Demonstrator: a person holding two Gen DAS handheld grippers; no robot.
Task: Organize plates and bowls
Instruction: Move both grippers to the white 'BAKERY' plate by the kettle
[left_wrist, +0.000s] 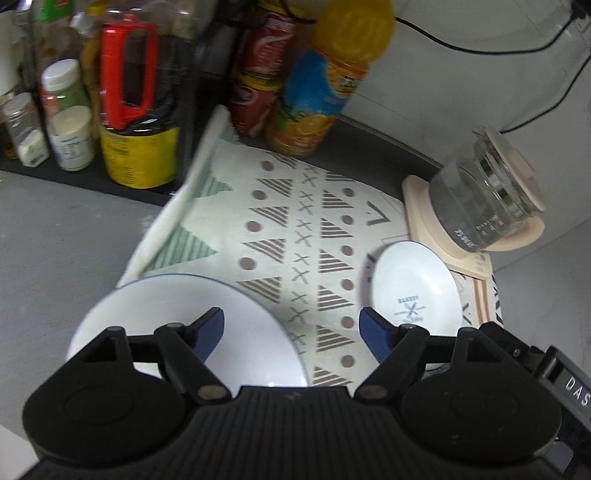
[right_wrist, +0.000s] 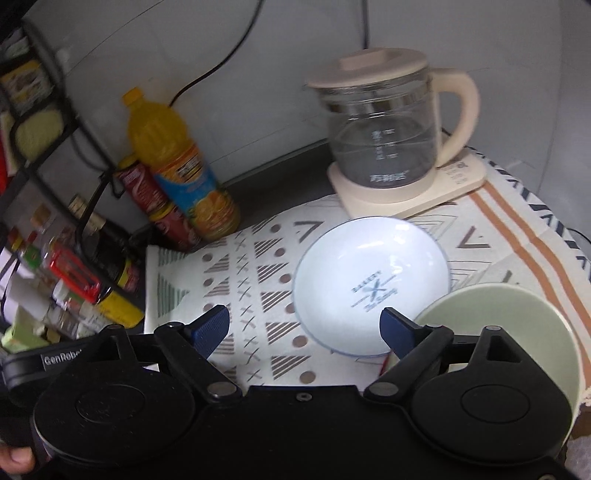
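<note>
From the left wrist view we see our left gripper (left_wrist: 291, 328) spread wide and holding nothing, poised above the patterned mat (left_wrist: 295, 229) between a large white plate (left_wrist: 236, 321) under its left finger and a small white dish (left_wrist: 413, 284) just beyond its right finger; we judge this stance lets it go to either piece. The dish reads "BAKERY" over a crossed-utensil mark, with smaller script we cannot make out. The glass kettle (left_wrist: 480, 199) sits on its cream base at the mat's far corner, and the orange juice bottle (left_wrist: 325, 85) stands at the back wall, its label too blurred to read. From the right wrist view our right gripper (right_wrist: 306, 328) is likewise spread and empty, hovering near the same dish (right_wrist: 371, 284), which lies flat on the mat with "BAKERY" legible again. A pale green bowl (right_wrist: 517, 332) sits just beside the dish at the mat's right, probably the next piece to group. The black housing at lower left reads "GenRobo", then is cut off.
</note>
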